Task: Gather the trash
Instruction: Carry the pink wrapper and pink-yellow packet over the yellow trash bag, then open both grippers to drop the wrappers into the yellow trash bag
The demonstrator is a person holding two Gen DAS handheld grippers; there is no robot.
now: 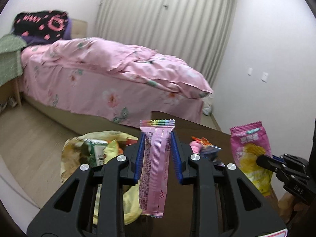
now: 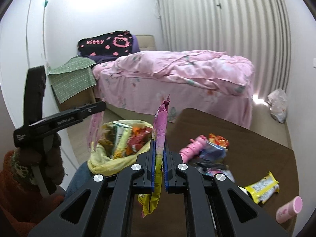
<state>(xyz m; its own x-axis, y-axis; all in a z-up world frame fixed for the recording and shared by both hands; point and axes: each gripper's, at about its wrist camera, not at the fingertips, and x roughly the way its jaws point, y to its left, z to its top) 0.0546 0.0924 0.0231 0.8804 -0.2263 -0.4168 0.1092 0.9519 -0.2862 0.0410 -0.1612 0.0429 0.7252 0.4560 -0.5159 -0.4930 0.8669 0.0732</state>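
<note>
- The left gripper (image 1: pixel 156 154) has its jaws closed partway on a long pink wrapper (image 1: pixel 155 169), pressing its two flat sides so the strip stands upright with its rainbow-edged seam on top and its tail hanging below. Judging by that, it is held this way to be carried clear of the surface.
- The right gripper (image 2: pixel 159 158) has its jaws fully shut on a pink and yellow snack bag (image 2: pixel 159 138), pinched edge-on, so the thin foil folds flat between the pads; the left view shows the same bag (image 1: pixel 249 158) face-on off to the right.
- Both pieces of trash are lifted above the brown surface (image 2: pixel 256 138), not resting on it.
- Just beyond the jaws sits a yellow trash bag (image 2: pixel 118 138), mouth open upward and already full of wrappers, at the surface's left edge. It is probably placed there so held trash can be dropped straight in.
- More trash lies on the surface to the right: a heap of wrappers (image 2: pixel 207 150), a yellow packet (image 2: pixel 262 187) and a pink bottle (image 2: pixel 289 209) near the rim.
- Farther off stands a bed (image 1: pixel 118 75) with a pink quilt, then curtains (image 1: pixel 167 19).
</note>
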